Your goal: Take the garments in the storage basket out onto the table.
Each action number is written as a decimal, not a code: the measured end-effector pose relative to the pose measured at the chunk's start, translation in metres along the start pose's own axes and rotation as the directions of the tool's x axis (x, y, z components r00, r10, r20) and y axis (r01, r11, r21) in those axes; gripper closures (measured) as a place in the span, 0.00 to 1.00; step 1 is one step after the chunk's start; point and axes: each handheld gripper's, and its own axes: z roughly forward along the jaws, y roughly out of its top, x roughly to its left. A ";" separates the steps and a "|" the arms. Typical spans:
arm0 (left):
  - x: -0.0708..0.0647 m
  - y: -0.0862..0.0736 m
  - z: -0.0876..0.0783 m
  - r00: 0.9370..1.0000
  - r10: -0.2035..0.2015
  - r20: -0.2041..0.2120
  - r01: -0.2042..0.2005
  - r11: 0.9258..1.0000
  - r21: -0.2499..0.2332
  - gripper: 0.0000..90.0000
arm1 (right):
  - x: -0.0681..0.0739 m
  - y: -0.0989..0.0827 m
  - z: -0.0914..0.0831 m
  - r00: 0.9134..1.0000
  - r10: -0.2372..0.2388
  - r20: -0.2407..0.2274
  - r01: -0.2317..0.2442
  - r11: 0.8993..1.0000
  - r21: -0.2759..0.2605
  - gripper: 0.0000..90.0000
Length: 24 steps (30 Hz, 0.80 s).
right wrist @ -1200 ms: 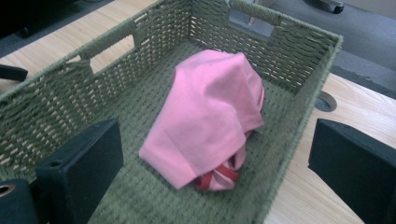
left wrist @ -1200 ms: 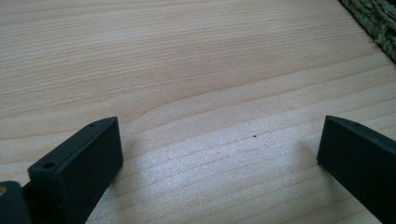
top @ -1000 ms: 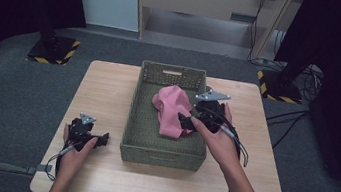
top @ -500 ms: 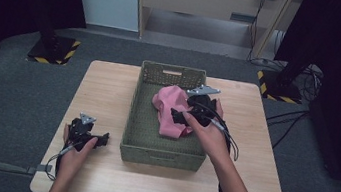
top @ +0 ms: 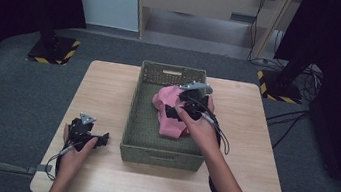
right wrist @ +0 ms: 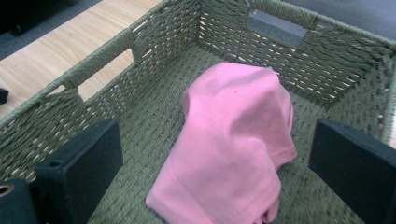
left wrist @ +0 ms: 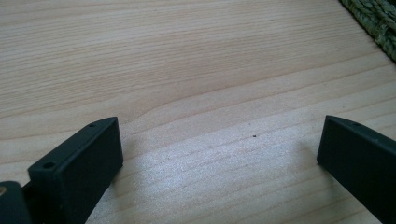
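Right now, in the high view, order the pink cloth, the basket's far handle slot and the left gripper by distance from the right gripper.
From the right gripper:
1. Pink cloth, directly beneath it in the basket.
2. Far handle slot, in the basket's far wall.
3. Left gripper, over the table left of the basket.

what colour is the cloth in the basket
Pink cloth, plain; clearest in the right gripper view.

Grey carpeted floor (top: 3, 82), wooden table (top: 103, 91), pale cabinet (top: 207, 0) (black curtains beside)

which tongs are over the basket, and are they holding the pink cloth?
The right tongs, above the pink cloth inside the green woven basket, jaws open, nothing held. The left tongs rest open on the bare wooden table beside the basket.
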 end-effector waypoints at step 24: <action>0.000 0.000 0.000 1.000 0.000 0.000 0.000 1.000 0.000 0.00 | 0.008 0.011 0.064 1.000 0.025 0.006 -0.026 0.997 0.071 0.03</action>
